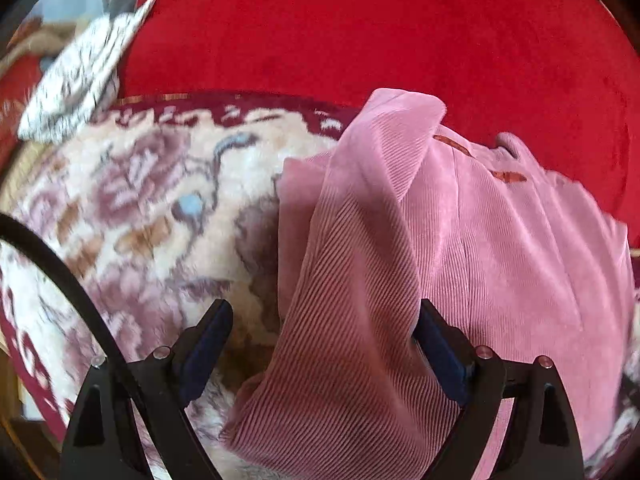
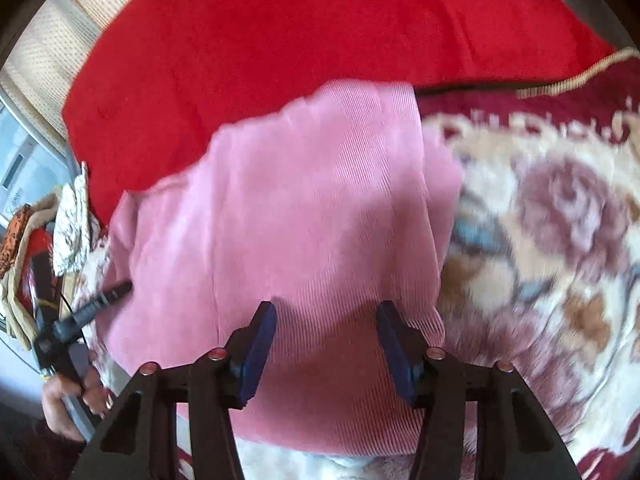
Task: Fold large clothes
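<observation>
A pink ribbed garment [image 1: 460, 240] lies partly folded on a floral blanket [image 1: 152, 200], its far edge resting on red fabric. A folded flap of it runs down between the fingers of my left gripper [image 1: 324, 308], which stands wide open; the flap brushes the right pad. In the right wrist view the same garment [image 2: 280, 200] spreads under my right gripper [image 2: 326, 306]. Its blue pads stand apart, with the tips down at the cloth's surface and a band of cloth between them. At the garment's left edge a black finger [image 2: 110, 295] of the left gripper shows, held by a hand [image 2: 68, 404].
A red plush cover [image 1: 380, 32] fills the far side. A white cloth with a black pattern [image 1: 76, 76] lies at the far left, near a heap of other items [image 2: 24, 272]. A black cable [image 1: 60, 272] crosses the left wrist view. The floral blanket [image 2: 560, 240] extends to the right.
</observation>
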Demonstrator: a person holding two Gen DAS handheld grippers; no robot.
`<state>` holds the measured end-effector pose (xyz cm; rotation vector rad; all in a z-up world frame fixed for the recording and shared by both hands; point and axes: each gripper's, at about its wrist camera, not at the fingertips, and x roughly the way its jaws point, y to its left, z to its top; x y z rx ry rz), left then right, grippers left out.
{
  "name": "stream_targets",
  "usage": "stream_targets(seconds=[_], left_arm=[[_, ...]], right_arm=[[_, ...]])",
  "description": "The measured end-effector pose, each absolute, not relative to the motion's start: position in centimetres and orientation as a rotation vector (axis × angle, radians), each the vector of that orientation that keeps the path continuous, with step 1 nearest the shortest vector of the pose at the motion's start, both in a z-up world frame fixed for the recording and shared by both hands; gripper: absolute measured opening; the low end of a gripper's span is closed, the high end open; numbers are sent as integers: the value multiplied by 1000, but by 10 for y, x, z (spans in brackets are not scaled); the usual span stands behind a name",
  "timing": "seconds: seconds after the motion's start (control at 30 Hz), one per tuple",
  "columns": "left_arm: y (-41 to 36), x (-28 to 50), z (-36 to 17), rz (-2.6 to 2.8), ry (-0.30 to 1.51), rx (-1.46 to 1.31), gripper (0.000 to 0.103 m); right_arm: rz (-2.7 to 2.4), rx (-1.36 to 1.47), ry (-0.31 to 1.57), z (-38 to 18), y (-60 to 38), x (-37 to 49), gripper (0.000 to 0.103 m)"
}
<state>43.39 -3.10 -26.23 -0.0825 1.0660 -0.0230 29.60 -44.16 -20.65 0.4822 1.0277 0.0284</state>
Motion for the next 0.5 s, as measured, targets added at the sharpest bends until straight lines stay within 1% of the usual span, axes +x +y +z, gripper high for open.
stream_targets(seconds=[0.1, 0.27, 0.43, 0.47, 0.5], left_arm=[[-22, 420, -250, -12, 1018, -136, 92], [6, 400, -236, 35, 931, -217, 92], [33, 410, -240, 85, 919, -255, 90], [31, 414, -243, 82, 924, -231, 89], [28, 416, -244, 72, 928, -214, 83]], right_arm=[[26, 491, 997, -199, -442, 286, 54], [93, 491, 891, -183, -434, 264, 55], [143, 452, 896, -185, -412, 271, 55], [141, 451, 919, -190, -409, 275, 55], [135, 451, 947, -198, -407, 280, 55]])
